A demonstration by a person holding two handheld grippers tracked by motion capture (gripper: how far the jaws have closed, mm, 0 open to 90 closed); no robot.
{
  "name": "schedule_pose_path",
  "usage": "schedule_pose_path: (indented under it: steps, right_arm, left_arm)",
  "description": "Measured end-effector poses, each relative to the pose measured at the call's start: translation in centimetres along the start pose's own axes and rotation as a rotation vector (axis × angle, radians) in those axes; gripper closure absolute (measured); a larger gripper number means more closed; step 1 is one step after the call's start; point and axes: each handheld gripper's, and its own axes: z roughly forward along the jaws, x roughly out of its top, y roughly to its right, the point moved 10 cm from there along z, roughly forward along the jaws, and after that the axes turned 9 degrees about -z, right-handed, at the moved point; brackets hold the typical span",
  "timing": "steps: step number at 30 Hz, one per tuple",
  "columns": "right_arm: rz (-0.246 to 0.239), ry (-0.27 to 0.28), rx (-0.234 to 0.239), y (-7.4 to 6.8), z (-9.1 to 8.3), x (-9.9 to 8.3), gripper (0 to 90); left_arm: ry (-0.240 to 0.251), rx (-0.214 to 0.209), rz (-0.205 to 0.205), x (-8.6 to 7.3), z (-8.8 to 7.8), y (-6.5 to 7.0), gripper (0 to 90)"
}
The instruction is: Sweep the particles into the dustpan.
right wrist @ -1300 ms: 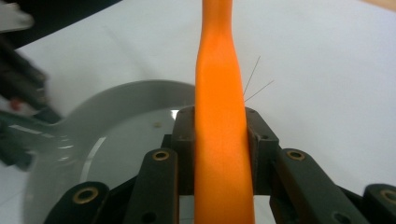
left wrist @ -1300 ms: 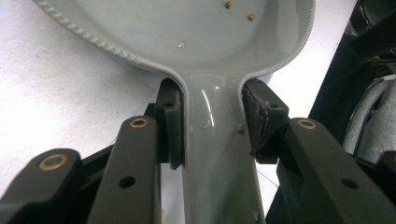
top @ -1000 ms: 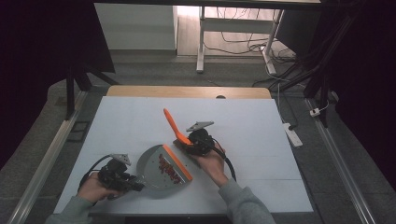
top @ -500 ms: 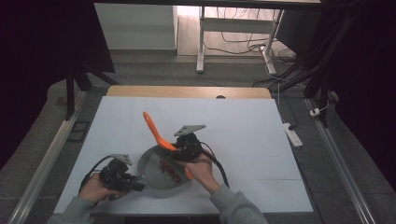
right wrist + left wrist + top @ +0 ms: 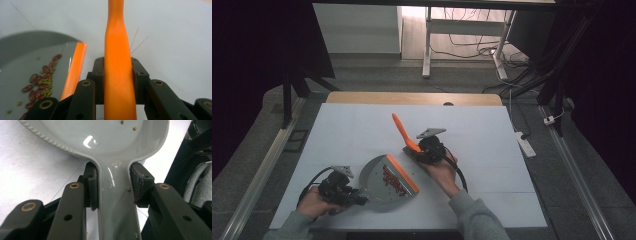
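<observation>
Fingers (image 5: 91,187) clamp dustpan handle (image 5: 116,202); others (image 5: 98,75) clamp brush (image 5: 118,75)

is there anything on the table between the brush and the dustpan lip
Nothing visible. Bare white table lies between the orange brush in the right gripper and the dustpan; the beans already lie inside it.

In the left gripper view the grey dustpan (image 5: 100,140) is cut off by the top edge, so its orange lip and most of its load lie beyond that edge, and its handle runs off the bottom edge. In the right gripper view the orange brush handle (image 5: 118,75) runs off at top and bottom, and the dustpan left of it is cut by the left edge. In the high view the beans (image 5: 393,179) in the dustpan are too small to tell apart, and the brush's bristles beside the right gripper (image 5: 424,152) are hidden.
</observation>
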Motion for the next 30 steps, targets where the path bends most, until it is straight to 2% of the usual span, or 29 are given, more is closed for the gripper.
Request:
schedule_pose_path:
  steps: [5,6,7,8,9,11,12,14,17,22,30]
  right_arm:
    - [-0.018,0.028,0.087,-3.6,0.9,0.8,70.9]
    - [0.001,0.065,0.145,-4.9,0.7,1.4,70.9]
    - [0.001,0.065,0.145,-4.9,0.7,1.4,70.9]
    - [0.034,0.086,0.201,-5.7,0.4,1.8,70.9]
    - [0.037,0.098,0.233,-6.3,0.2,2.1,70.9]
    - [-0.003,0.117,0.228,-6.9,-0.3,2.8,70.9]
    - [-0.007,0.133,0.229,-6.9,-0.7,3.2,70.8]
    - [0.001,0.158,0.21,-6.0,-1.3,3.7,70.8]
    - [0.018,0.168,0.161,-4.0,-2.3,3.5,70.8]
    - [0.048,0.187,0.121,-1.2,-4.1,1.9,70.8]
    - [0.063,0.198,0.08,1.4,-6.4,-0.7,70.8]
  left_arm:
    - [-0.001,-0.004,0.0,0.0,0.1,-0.1,62.1]
    - [-0.001,-0.004,-0.001,0.0,0.1,-0.1,62.1]
    - [0.0,-0.005,-0.002,0.0,0.1,-0.1,62.1]
    - [-0.001,-0.005,-0.001,0.0,0.1,-0.1,62.1]
    - [0.0,-0.004,-0.001,0.0,0.1,-0.1,62.1]
    - [0.001,-0.003,-0.001,0.0,0.1,-0.1,62.1]
    - [0.0,-0.003,-0.001,0.0,0.1,-0.1,62.1]
    - [0.002,-0.004,-0.001,0.0,0.1,-0.1,62.1]
    - [0.008,-0.006,0.003,0.0,0.2,-0.1,62.0]
    - [0.033,-0.003,0.016,0.3,0.5,-0.1,62.0]
    - [0.095,-0.008,0.031,0.7,0.4,0.2,62.0]
